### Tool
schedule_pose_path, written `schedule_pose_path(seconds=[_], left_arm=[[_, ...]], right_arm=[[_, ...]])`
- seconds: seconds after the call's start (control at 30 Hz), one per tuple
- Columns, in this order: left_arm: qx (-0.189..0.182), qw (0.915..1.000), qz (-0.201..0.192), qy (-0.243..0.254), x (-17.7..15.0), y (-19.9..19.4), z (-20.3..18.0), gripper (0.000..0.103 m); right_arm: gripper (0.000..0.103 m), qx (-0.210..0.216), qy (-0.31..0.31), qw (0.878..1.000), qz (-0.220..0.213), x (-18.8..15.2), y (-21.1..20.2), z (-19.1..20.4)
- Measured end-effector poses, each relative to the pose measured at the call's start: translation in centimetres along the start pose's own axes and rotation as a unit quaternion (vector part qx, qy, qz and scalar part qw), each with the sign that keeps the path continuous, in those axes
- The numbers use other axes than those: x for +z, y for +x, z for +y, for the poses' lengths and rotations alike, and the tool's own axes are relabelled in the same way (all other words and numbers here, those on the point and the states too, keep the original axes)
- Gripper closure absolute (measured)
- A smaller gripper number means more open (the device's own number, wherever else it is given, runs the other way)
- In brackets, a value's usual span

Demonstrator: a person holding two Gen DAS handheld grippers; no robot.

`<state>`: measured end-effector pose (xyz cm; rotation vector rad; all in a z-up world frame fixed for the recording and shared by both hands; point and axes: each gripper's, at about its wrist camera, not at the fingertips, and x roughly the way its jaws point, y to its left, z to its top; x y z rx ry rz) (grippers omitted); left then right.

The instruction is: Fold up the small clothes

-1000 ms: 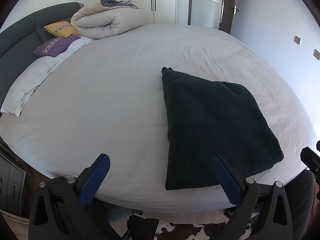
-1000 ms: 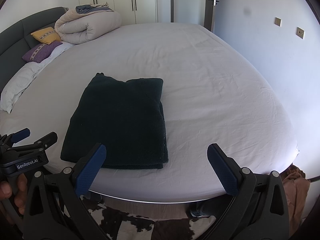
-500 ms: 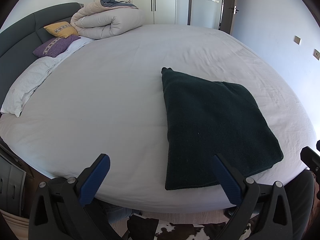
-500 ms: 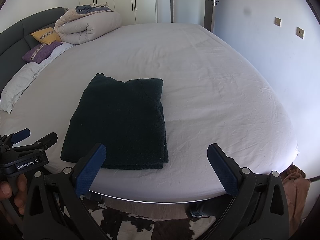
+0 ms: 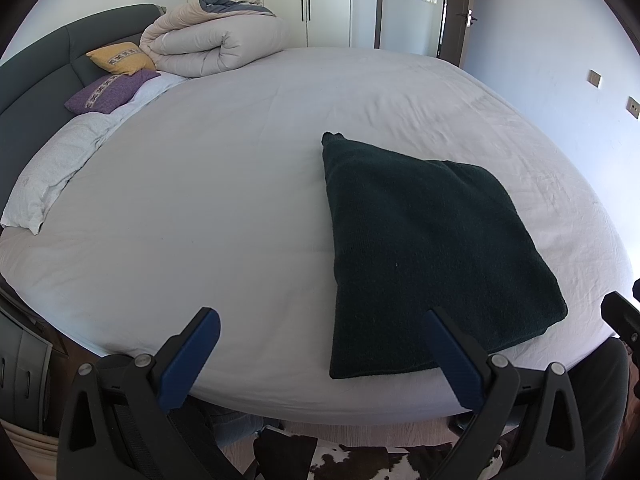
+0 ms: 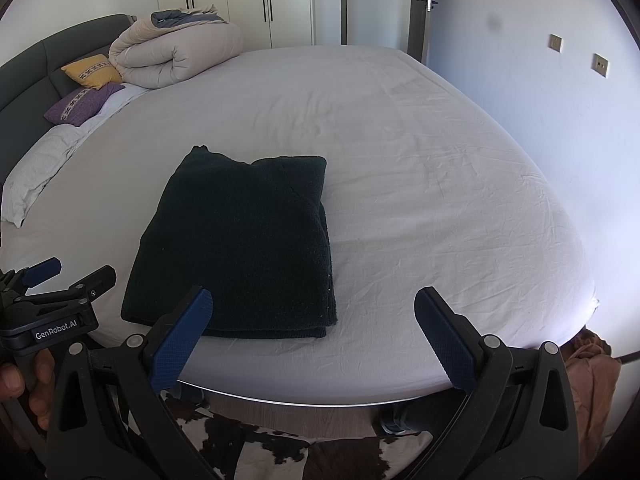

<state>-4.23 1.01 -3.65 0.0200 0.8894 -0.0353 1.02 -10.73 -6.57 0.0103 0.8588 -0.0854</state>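
I count one dark green folded garment (image 6: 240, 244) lying flat on the white bed sheet (image 6: 420, 184), close to the near edge of the bed. My left gripper (image 5: 320, 350) is spread wide and holds nothing; it hangs just off the near edge, with the garment ahead of its right finger. My right gripper (image 6: 312, 330) is likewise wide apart and empty, the garment ahead of its left finger. At the headboard end I note one rolled duvet (image 5: 208, 42) and two cushions: one yellow cushion (image 5: 122, 58), one purple cushion (image 5: 108, 90).
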Motion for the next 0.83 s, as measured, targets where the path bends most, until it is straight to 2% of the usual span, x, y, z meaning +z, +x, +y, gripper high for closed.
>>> schedule_pose_path(seconds=[0.63, 0.83], left_arm=[[-0.001, 1.0000, 0.002, 0.000, -0.06, 0.25, 0.25, 0.000], [-0.003, 1.0000, -0.009, 0.000, -0.12, -0.01, 0.52, 0.000]], right_arm=[[0.000, 0.000, 0.000, 1.000, 0.001, -0.01, -0.01, 0.14], [0.000, 0.001, 0.001, 1.000, 0.002, -0.06, 0.03, 0.22]])
